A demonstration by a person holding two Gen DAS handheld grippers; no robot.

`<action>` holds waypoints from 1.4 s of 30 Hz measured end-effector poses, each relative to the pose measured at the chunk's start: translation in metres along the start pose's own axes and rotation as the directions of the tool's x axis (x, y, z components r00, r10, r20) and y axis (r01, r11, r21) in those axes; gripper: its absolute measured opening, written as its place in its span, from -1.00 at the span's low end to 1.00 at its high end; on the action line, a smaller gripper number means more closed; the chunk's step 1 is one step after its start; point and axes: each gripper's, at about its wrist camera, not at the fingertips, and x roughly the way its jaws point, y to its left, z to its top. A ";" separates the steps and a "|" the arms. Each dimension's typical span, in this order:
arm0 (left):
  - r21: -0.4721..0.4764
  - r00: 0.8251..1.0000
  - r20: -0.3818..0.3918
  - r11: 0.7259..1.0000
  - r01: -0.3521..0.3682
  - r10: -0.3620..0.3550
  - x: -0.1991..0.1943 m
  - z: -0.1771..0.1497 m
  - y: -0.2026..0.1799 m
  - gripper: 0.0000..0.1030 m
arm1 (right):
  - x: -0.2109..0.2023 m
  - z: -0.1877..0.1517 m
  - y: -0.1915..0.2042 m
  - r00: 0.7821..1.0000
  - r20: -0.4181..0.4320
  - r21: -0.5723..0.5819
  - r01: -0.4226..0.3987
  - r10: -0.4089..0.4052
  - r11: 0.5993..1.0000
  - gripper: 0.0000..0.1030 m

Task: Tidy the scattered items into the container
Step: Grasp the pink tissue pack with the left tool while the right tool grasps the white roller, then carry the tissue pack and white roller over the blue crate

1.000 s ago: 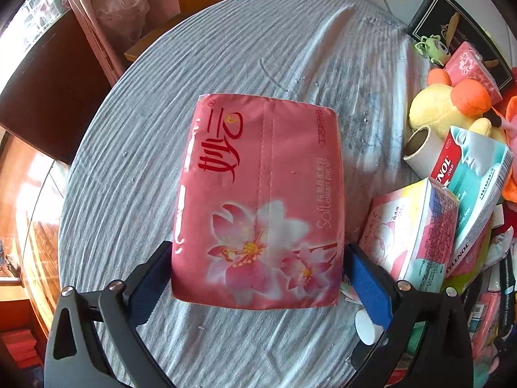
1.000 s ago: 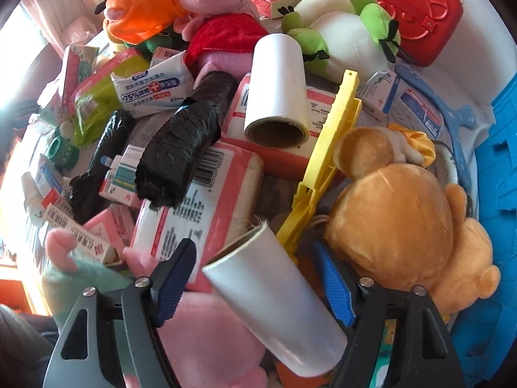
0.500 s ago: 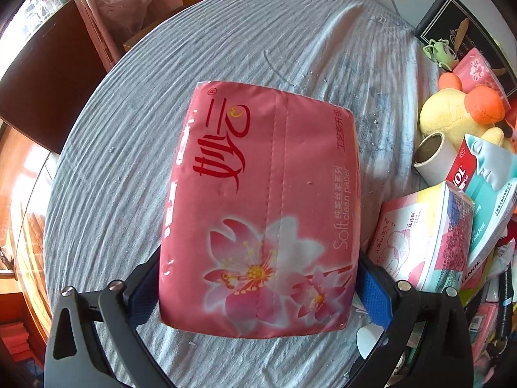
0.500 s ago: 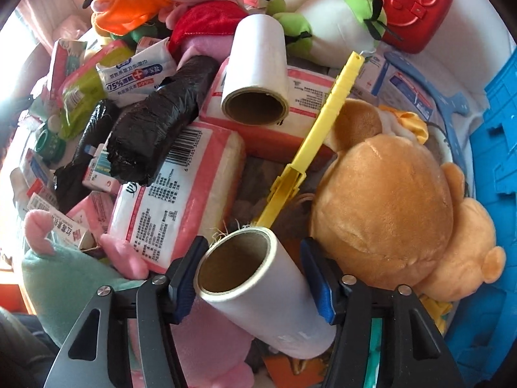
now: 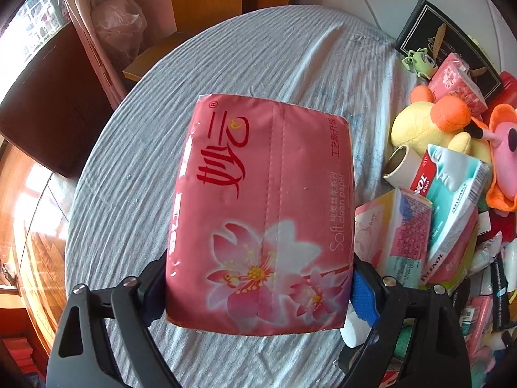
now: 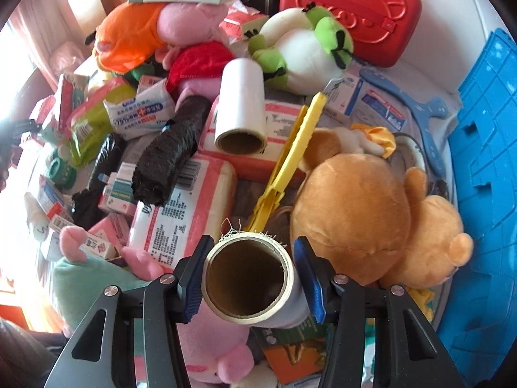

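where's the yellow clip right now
In the right wrist view the yellow clip lies mid-frame on the pile, between the pink tissue pack and the brown plush bear, pointing toward the held white roll.

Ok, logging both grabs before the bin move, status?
Left gripper clamped on pink tissue pack. Right gripper closed on white roll. Blue bin at right; brown bear between.

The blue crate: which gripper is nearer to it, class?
Right. The right gripper, shut on a white roll, works beside the blue crate. The left gripper holds a pink tissue pack over bare cloth, with no crate in its view.
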 end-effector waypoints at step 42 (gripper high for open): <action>0.370 0.868 0.380 0.913 0.174 -0.319 -0.313 -0.047 -0.263 0.76 | -0.253 -0.027 -0.086 0.872 0.485 0.080 -0.126 0.072 0.989 -0.11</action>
